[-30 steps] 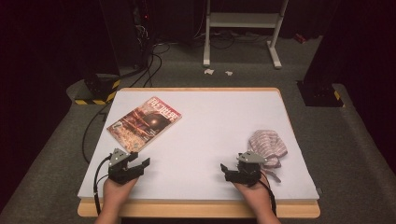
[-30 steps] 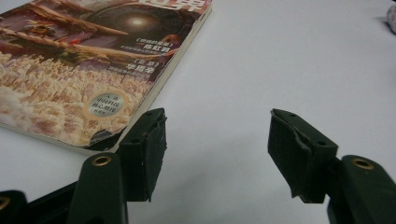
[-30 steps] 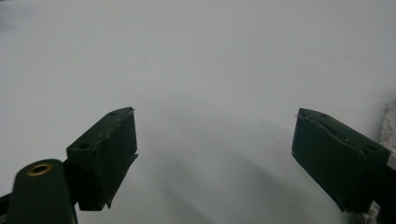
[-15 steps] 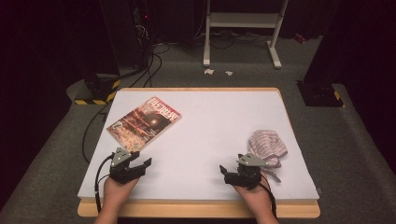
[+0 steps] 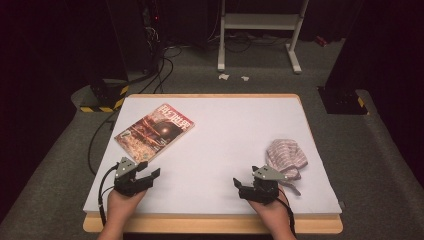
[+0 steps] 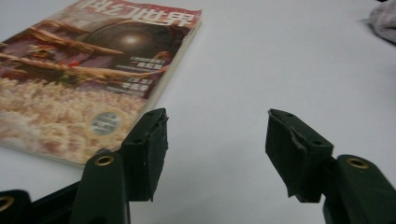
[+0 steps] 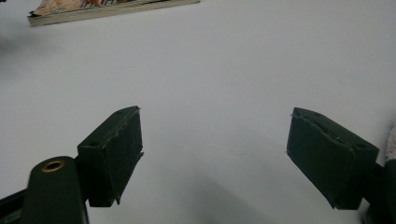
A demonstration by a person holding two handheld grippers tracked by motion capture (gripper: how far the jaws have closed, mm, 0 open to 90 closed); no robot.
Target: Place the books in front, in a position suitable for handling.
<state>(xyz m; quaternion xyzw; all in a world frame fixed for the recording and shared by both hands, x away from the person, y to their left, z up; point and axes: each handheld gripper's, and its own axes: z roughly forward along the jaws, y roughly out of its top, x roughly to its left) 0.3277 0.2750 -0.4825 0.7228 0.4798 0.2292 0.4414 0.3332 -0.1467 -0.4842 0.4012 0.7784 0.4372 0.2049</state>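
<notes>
A magazine [image 5: 155,131] with a red and orange cover lies flat on the left part of the white table [image 5: 225,130]. My left gripper [image 5: 150,170] rests near the front edge just short of it, open and holding nothing. In the left gripper view the magazine [image 6: 93,70] lies ahead and left of the open left gripper [image 6: 217,121]. A crumpled striped cloth [image 5: 286,157] sits at the right. My right gripper [image 5: 239,187] is beside it, open and pointing left. In the right gripper view the right gripper [image 7: 215,116] stands wide over bare table, with the magazine's edge [image 7: 102,9] far off.
The cloth shows at the far top right in the left gripper view [image 6: 385,18]. Beyond the table are a grey carpet floor, a white metal stand [image 5: 260,30], black cables [image 5: 150,70] and dark equipment. A cable trails off the table's left edge.
</notes>
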